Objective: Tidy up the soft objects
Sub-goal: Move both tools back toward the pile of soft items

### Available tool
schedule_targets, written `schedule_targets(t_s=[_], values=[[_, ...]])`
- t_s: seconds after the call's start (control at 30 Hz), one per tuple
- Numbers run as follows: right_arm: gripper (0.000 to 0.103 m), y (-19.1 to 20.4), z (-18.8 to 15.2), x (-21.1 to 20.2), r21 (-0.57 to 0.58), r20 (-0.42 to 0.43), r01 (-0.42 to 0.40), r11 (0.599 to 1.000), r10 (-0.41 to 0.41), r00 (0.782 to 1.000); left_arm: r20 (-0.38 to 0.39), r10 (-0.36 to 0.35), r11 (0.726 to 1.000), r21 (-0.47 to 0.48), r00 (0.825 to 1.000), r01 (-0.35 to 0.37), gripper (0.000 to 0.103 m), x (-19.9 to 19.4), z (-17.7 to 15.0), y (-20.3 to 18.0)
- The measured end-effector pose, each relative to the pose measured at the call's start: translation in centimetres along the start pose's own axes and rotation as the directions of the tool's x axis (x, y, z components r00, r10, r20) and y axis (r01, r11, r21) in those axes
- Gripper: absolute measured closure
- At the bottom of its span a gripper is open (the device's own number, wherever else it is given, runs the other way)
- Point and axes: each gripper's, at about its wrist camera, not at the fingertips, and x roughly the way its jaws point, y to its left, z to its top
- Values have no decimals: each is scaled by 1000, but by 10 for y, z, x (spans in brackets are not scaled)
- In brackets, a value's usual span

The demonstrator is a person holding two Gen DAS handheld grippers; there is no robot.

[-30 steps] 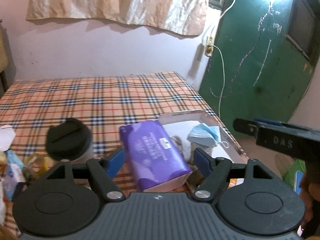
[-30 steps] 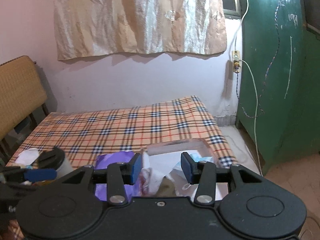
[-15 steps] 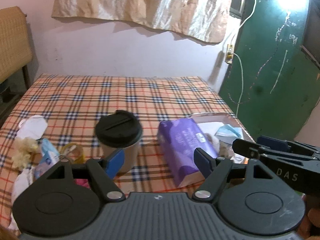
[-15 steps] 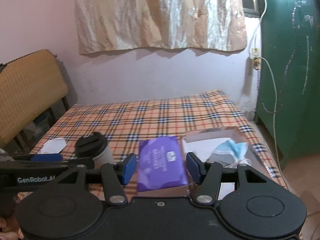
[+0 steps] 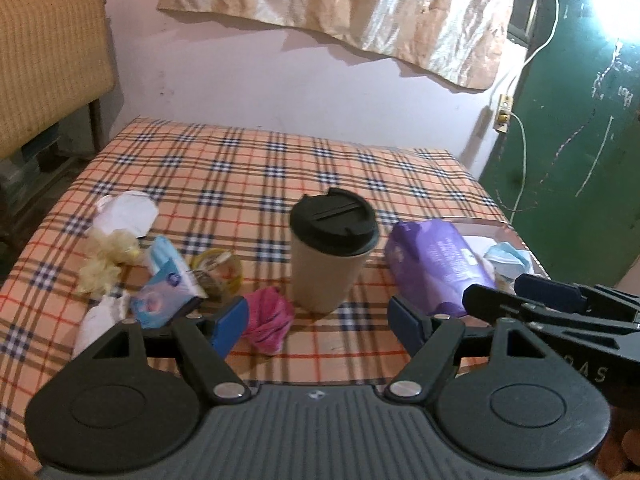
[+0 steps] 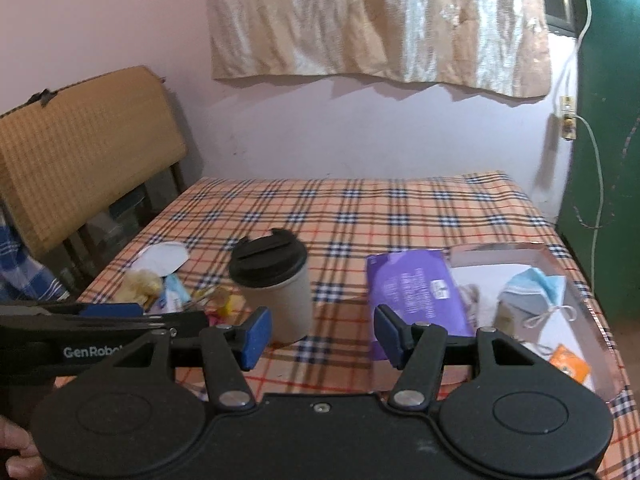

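A purple soft pack (image 5: 434,266) (image 6: 414,286) leans on the edge of a clear tray (image 6: 560,252) that holds a blue face mask (image 6: 536,288) (image 5: 506,258). On the plaid cloth to the left lie a pink cloth (image 5: 266,318), a blue-white packet (image 5: 168,284), a white mask (image 5: 128,212) (image 6: 162,258) and yellowish fluff (image 5: 106,256). My left gripper (image 5: 318,322) is open and empty, above the pink cloth and in front of the cup. My right gripper (image 6: 320,334) is open and empty, between the cup and the purple pack.
A beige cup with a black lid (image 5: 330,256) (image 6: 274,280) stands mid-table. A tape roll (image 5: 218,270) lies left of it. A woven chair back (image 6: 80,148) stands at the left, a green door (image 5: 580,152) at the right, and the wall is behind.
Both grippers have swung left and drawn back from the tray. The cup and the left pile of soft things have come into view. The purple pack stays against the tray.
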Motion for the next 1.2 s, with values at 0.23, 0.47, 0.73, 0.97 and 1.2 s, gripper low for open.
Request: schedule_targets(t_s=[0.23, 0.47, 0.73, 0.97, 1.2], values=[[34, 24, -4, 10, -23, -24, -40, 999, 39, 999, 3, 29, 999, -23, 1000, -29, 25, -6, -3, 21], [33, 48, -9, 19, -35, -47, -81, 996, 79, 996, -1, 47, 997, -55, 999, -47, 25, -13, -11, 47], [33, 76, -19, 28, -53, -80, -144, 988, 140, 987, -12, 70, 994, -88, 997, -71, 25, -20, -23, 76], [33, 94, -28, 41, -60, -121, -188, 980, 180, 976, -28, 74, 990, -115, 997, -77, 25, -19, -33, 96], [33, 95, -35, 54, -48, -149, -187, 981, 178, 973, -50, 131, 982, -131, 990, -137, 24, -8, -43, 121]])
